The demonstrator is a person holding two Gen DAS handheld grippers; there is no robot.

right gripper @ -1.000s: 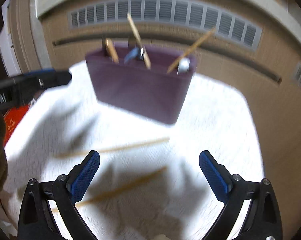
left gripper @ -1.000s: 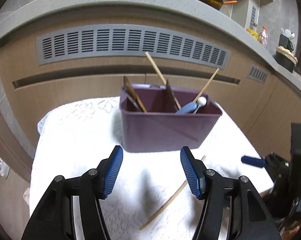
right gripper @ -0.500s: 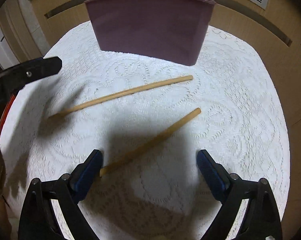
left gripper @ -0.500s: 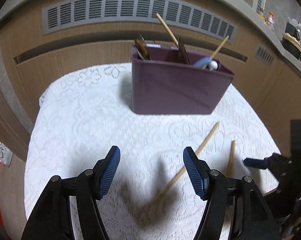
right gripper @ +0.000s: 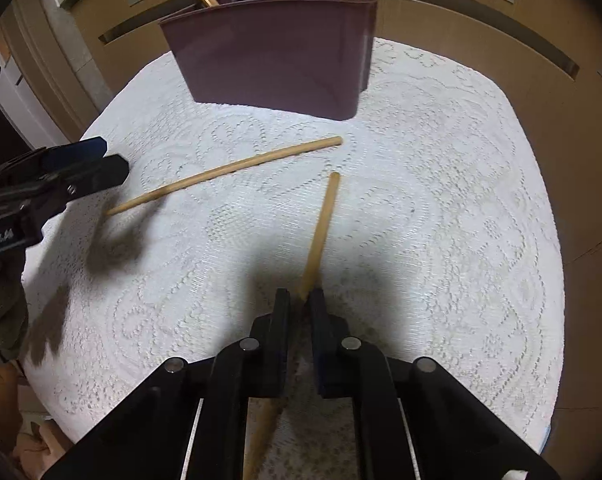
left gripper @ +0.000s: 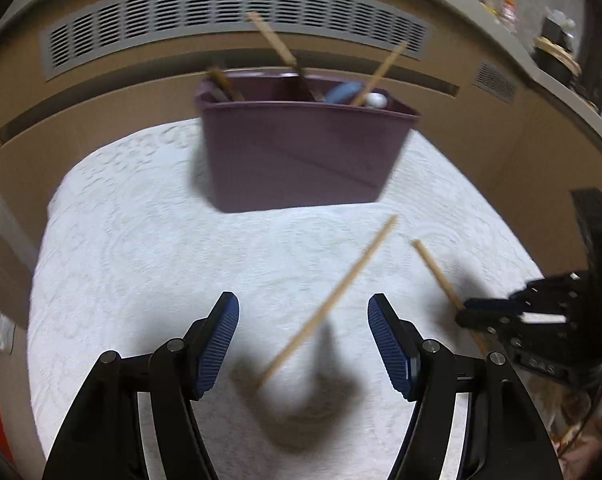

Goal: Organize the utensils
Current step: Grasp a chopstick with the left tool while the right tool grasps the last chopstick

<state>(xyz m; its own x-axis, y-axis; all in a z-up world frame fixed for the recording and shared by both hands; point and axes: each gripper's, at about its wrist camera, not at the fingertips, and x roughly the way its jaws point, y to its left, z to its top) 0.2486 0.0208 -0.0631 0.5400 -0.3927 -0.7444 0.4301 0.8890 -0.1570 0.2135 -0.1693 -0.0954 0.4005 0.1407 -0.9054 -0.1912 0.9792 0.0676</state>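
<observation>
A purple bin (left gripper: 301,160) stands at the back of the white lace cloth (left gripper: 141,280), holding several utensils; it also shows in the right wrist view (right gripper: 277,56). Two wooden chopsticks lie on the cloth. My left gripper (left gripper: 303,344) is open, and one chopstick (left gripper: 333,300) lies with its near end between its fingers. My right gripper (right gripper: 299,300) is shut on the other chopstick (right gripper: 321,224), which also shows in the left wrist view (left gripper: 437,272). The first chopstick shows in the right wrist view (right gripper: 225,172).
A wooden cabinet front with a grey vent (left gripper: 221,12) rises behind the table. A counter with jars (left gripper: 549,48) is at the far right. The cloth's edges drop off at left and right.
My right gripper has closed around the nearer chopstick, which now points away from me. My left gripper has moved closer over the other chopstick and stays open.
</observation>
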